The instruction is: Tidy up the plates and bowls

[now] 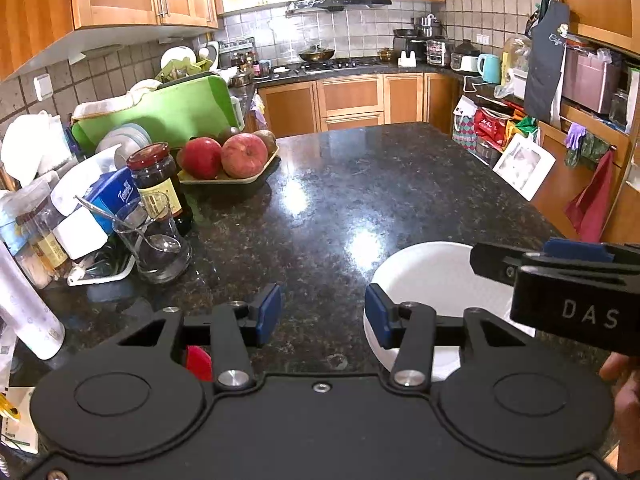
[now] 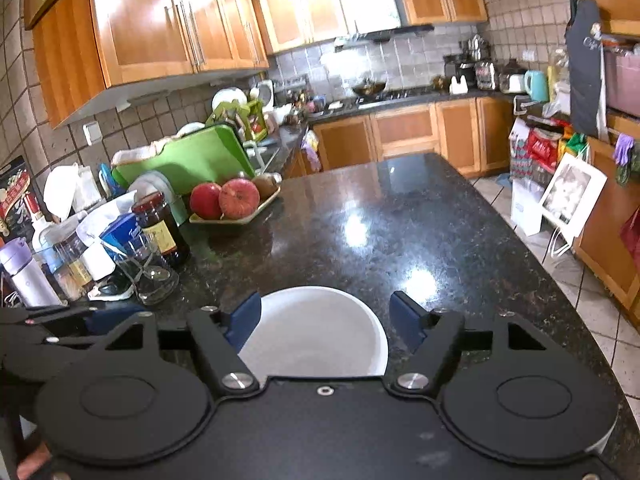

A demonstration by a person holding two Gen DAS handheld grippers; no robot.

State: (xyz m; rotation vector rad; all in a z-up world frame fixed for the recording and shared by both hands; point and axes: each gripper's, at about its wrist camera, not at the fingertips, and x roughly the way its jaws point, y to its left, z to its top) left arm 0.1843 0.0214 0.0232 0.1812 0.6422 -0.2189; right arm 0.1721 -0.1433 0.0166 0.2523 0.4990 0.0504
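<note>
While 1 white bowl [image 2: 316, 332] sits on counter [image 2: 400, 232], both grippers' fingers spread (empty).

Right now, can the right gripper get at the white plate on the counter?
Probably yes. The right gripper is open, and the white plate lies just ahead between its fingers with nothing on it. The left gripper is beside it, not across it.

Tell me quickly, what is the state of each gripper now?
Left gripper: open, holding nothing.
Right gripper: open over the round white ceramic plate, not gripping it.
</note>
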